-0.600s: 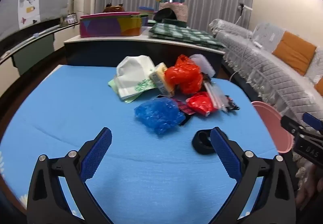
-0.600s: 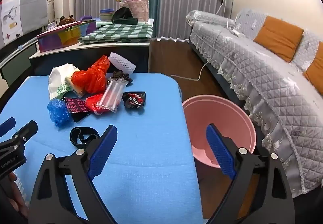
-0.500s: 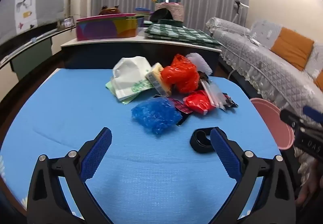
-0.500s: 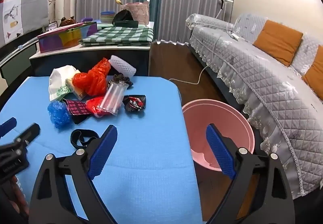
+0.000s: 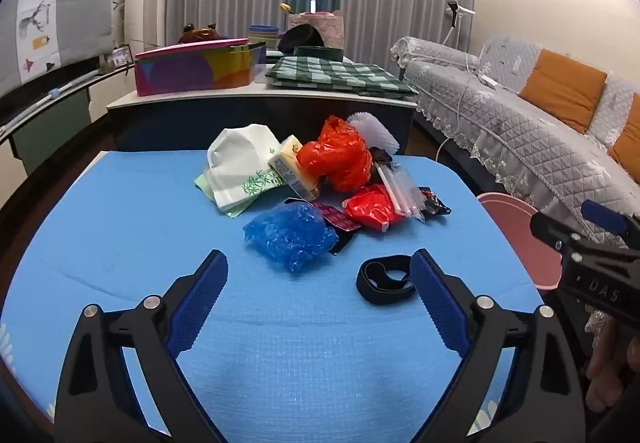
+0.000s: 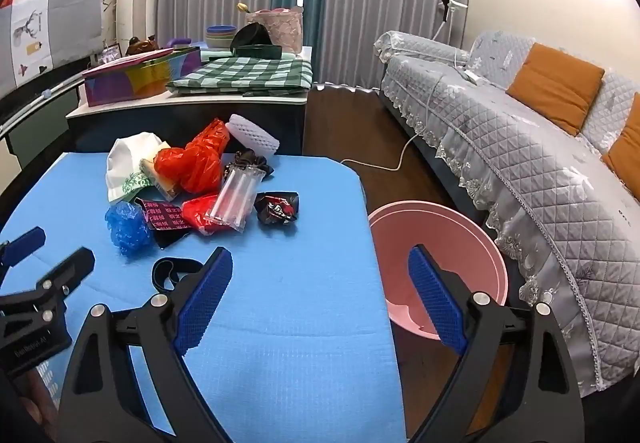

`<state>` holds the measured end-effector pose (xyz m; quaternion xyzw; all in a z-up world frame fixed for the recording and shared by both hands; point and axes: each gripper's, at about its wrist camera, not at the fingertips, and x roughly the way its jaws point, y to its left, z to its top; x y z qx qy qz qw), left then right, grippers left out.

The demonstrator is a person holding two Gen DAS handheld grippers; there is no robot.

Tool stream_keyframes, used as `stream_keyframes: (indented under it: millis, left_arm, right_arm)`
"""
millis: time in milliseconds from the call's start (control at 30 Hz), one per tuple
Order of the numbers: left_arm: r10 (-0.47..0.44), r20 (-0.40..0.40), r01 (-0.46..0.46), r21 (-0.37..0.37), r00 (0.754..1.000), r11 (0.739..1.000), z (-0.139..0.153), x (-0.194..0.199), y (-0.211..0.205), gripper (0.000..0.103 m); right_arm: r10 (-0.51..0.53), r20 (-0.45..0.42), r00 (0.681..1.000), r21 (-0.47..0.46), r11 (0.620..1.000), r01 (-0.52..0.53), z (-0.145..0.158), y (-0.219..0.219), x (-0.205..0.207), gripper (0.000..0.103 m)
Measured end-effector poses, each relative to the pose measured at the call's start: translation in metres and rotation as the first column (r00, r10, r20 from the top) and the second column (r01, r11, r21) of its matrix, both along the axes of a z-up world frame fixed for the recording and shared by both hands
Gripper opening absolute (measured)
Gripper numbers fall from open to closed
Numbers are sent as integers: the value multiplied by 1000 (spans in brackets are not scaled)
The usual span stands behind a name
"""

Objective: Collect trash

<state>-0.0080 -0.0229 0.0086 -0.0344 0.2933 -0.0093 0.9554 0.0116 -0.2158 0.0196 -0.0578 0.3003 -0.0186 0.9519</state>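
Observation:
A heap of trash lies on the blue table (image 5: 120, 227): a blue crumpled bag (image 5: 290, 234), red bags (image 5: 336, 159), a white bag (image 5: 240, 163), a clear plastic pack (image 6: 236, 197), a dark wrapper (image 6: 278, 208) and a black band (image 5: 384, 279). A pink basin (image 6: 436, 243) stands on the floor right of the table. My left gripper (image 5: 318, 299) is open and empty, hovering near the table's front, just short of the blue bag and band. My right gripper (image 6: 320, 297) is open and empty over the table's right edge.
A grey quilted sofa (image 6: 520, 147) with orange cushions runs along the right. A low cabinet (image 5: 260, 111) behind the table holds a colourful box (image 5: 196, 67) and a green checked cloth (image 5: 336, 77). A white cable (image 6: 384, 159) lies on the dark floor.
Both grippers have drawn back and lifted slightly, so the trash heap looks a little farther away. Both stay open and empty. The trash has not moved.

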Motion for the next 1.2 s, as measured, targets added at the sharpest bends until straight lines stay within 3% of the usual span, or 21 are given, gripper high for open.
stream_keyframes:
  millis: [1200]
  left_arm:
    - [-3,-15,3,-15,1000,1000,-1,3,7,89]
  right_arm:
    - [-6,-4,1000,0,1000,6,0,0,1,88]
